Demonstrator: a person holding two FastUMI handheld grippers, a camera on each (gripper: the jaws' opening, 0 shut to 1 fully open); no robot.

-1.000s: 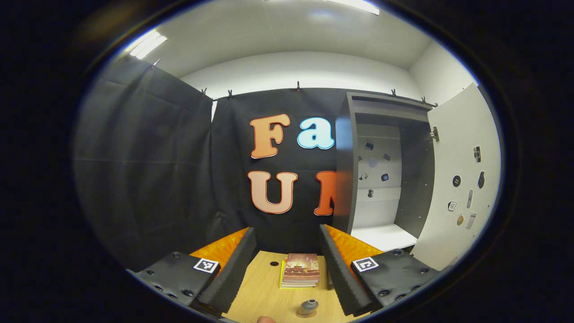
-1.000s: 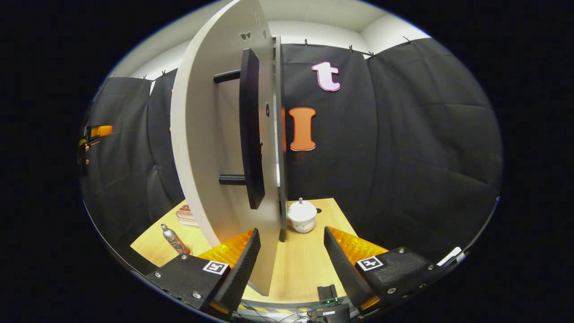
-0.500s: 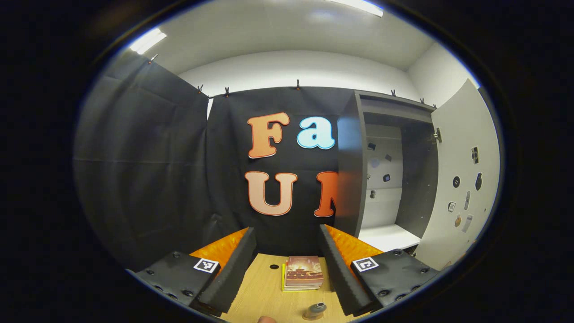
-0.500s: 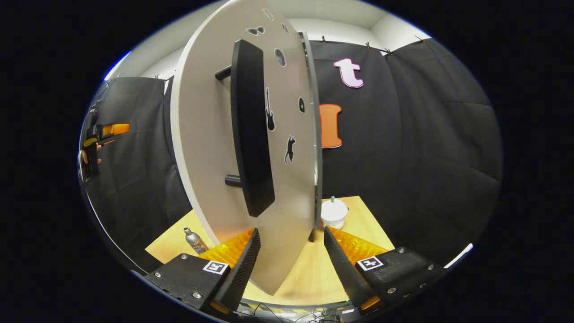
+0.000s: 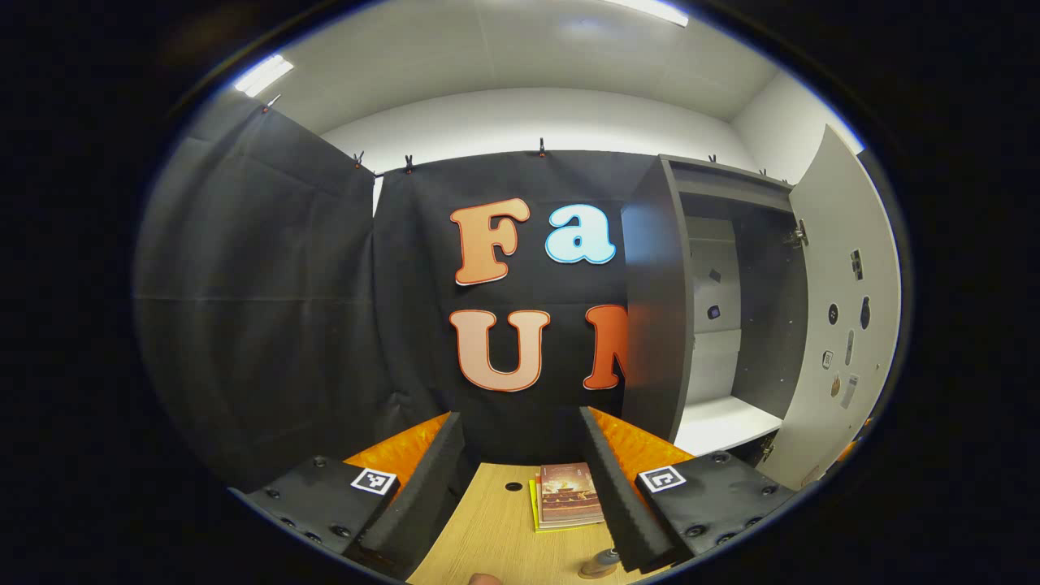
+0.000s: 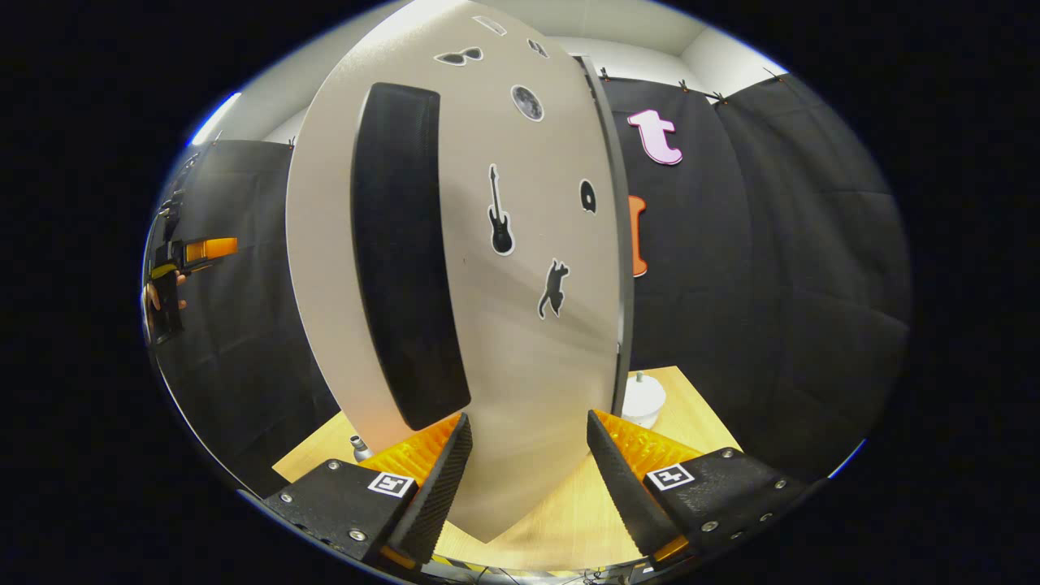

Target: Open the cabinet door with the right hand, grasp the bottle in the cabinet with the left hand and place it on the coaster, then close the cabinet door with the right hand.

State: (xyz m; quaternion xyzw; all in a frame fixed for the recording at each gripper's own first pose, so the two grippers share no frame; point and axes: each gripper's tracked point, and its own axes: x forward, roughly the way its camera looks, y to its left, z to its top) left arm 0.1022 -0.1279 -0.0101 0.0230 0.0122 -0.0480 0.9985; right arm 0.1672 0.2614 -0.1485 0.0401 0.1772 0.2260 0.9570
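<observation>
bottle (image 6: 358,445) out of the cabinet (image 5: 650,301), standing on the tabletop (image 6: 561,512) behind the right tongs (image 6: 524,467); coaster under it hidden, so placement only likely. door (image 6: 520,268) not yet shut, close before the right tongs, gaping wide with nothing held. left tongs (image 5: 520,467) wide, empty. closing left.

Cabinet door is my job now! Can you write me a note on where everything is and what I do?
Left gripper: jaws open, empty, over the wooden table.
Right gripper: jaws open, empty, facing the pale grey cabinet door, near its black handle.
Silver bottle: out on the table, seemingly on the round coaster.
Dark grey cabinet: open.
Done: door opened, bottle moved.
Left: shut the door with the right gripper.
</observation>
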